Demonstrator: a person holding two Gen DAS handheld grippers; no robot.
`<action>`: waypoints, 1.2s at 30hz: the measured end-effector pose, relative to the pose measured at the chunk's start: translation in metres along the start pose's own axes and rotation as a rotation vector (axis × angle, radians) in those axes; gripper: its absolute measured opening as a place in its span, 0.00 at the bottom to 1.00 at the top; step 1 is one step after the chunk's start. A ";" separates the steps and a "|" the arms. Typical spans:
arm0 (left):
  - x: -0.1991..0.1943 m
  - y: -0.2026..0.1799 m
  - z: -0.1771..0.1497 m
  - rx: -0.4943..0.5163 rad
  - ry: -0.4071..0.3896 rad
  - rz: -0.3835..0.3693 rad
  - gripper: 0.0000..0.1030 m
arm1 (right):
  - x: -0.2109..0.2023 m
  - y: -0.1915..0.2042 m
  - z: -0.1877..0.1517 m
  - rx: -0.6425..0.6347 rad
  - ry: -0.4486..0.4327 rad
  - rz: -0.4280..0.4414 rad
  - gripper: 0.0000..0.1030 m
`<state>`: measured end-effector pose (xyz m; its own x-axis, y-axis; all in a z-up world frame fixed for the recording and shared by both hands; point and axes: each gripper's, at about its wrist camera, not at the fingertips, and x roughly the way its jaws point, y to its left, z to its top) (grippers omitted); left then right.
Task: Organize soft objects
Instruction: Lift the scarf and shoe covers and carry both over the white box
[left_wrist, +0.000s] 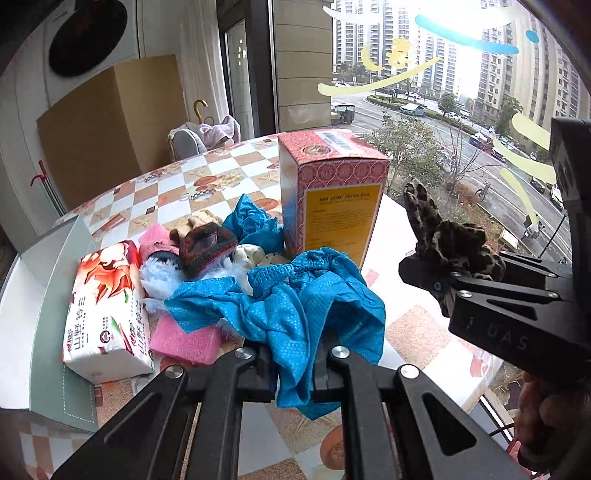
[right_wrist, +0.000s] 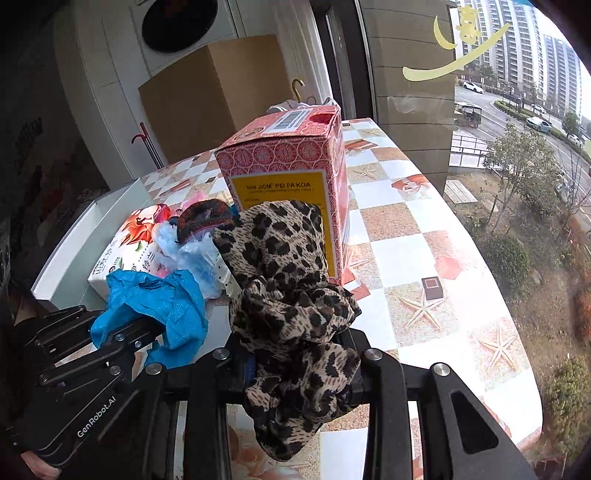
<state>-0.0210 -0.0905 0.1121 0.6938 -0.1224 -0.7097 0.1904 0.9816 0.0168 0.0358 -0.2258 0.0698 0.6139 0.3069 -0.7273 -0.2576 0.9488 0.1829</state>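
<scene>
My left gripper (left_wrist: 295, 365) is shut on a crumpled blue cloth (left_wrist: 295, 314), which is lifted above the pile on the table. In the right wrist view the same blue cloth (right_wrist: 159, 306) bunches out of the left gripper (right_wrist: 155, 332) at the lower left. My right gripper (right_wrist: 299, 373) is shut on a leopard-print cloth (right_wrist: 291, 295) that stands up and hangs down between its fingers. The left wrist view shows the right gripper (left_wrist: 424, 273) at the right with the leopard-print cloth (left_wrist: 450, 240). Left on the table are a knitted dark piece (left_wrist: 207, 247), white fluff (left_wrist: 159, 277) and a second blue cloth (left_wrist: 251, 221).
A tall red box with a yellow label (left_wrist: 332, 192) stands upright behind the pile on the checked table (left_wrist: 221, 173). A flowered tissue pack (left_wrist: 107, 306) and a pink sponge (left_wrist: 184, 339) lie at the left, beside a pale open box (left_wrist: 48, 295). A window runs along the table's right edge.
</scene>
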 end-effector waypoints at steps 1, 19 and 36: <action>-0.004 -0.005 0.014 0.015 -0.023 -0.011 0.11 | -0.006 -0.005 0.009 0.021 -0.013 -0.012 0.33; 0.027 0.060 0.154 -0.083 0.080 0.121 0.11 | -0.001 0.003 0.139 0.060 -0.055 0.000 0.34; -0.022 0.198 0.067 -0.317 0.245 0.288 0.12 | 0.020 0.127 0.127 -0.218 0.119 0.262 0.34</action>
<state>0.0479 0.0963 0.1786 0.4962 0.1610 -0.8532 -0.2323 0.9714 0.0482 0.1104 -0.0894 0.1622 0.4186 0.5142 -0.7486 -0.5559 0.7969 0.2366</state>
